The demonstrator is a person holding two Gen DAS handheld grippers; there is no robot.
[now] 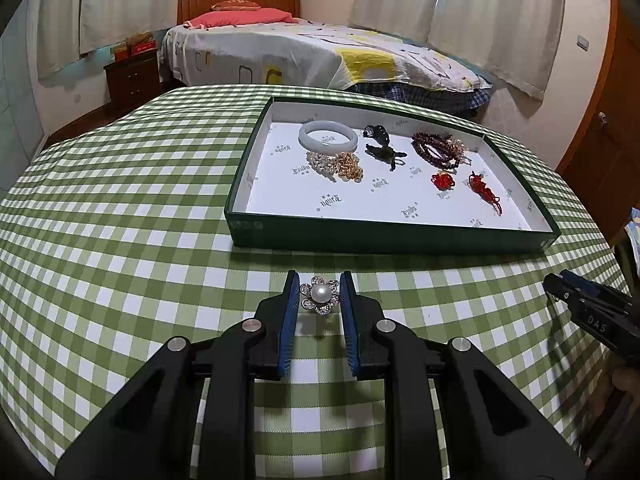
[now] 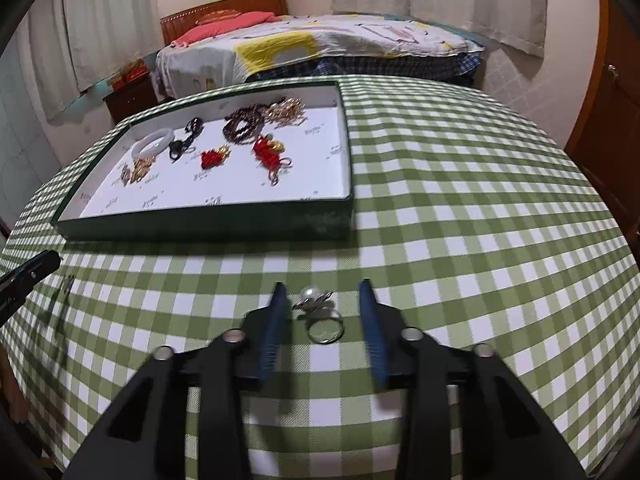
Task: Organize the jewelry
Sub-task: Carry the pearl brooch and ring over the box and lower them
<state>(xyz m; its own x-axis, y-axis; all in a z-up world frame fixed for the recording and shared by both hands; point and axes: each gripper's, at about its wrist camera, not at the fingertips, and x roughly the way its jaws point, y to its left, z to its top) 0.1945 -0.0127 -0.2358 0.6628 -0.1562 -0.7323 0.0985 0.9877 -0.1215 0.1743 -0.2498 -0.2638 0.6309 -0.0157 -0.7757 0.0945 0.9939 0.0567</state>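
Presently catalogued: pearl flower brooch, clamped between narrow left tongs for carrying; pearl ring, lying on checked surface, straddled untouched by wider right tongs; destination tray beyond, already stocked.

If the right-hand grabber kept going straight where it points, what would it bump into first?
Most likely the pearl ring lying between the right gripper fingers, then the checked tablecloth beneath; exact depth is unclear.
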